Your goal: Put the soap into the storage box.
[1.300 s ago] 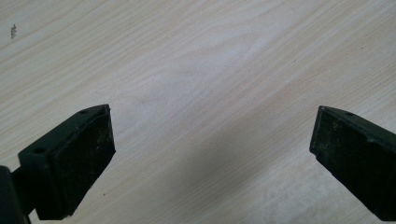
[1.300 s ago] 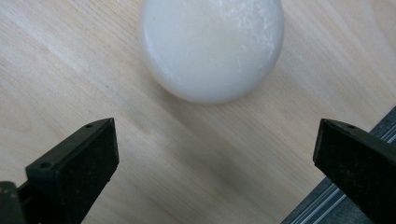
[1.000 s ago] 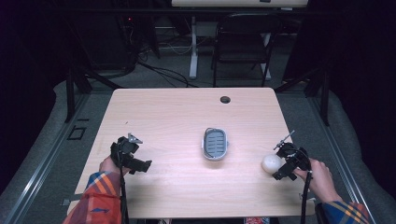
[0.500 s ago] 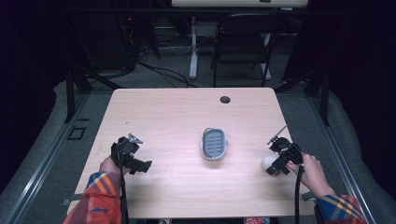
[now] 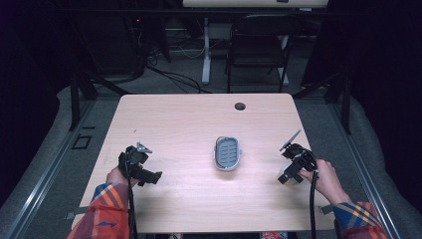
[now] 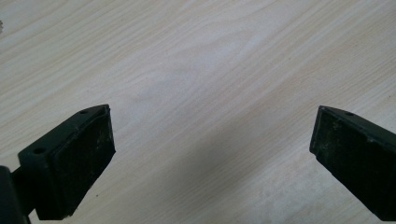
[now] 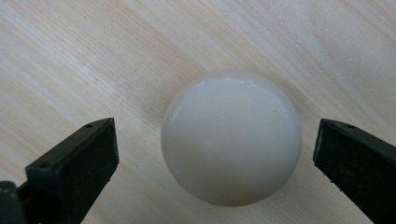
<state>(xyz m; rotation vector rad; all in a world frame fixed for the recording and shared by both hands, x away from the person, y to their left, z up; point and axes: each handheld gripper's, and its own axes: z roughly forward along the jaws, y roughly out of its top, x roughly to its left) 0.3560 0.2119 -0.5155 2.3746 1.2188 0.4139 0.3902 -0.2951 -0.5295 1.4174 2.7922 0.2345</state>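
A darkened lab or recording studio: a pale wood tabletop stands on grey carpet, ringed by black curtains and metal floor rails. Beyond the far edge, loose cables trail past a folding chair and a desk leg.

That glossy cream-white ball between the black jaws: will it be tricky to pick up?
Probably. The glossy cream-white ball is round and lies free on the flat wooden table, so a nudge likely rolls it. Its shiny surface looks slippery and hard; off-centre jaws might squirt it out.
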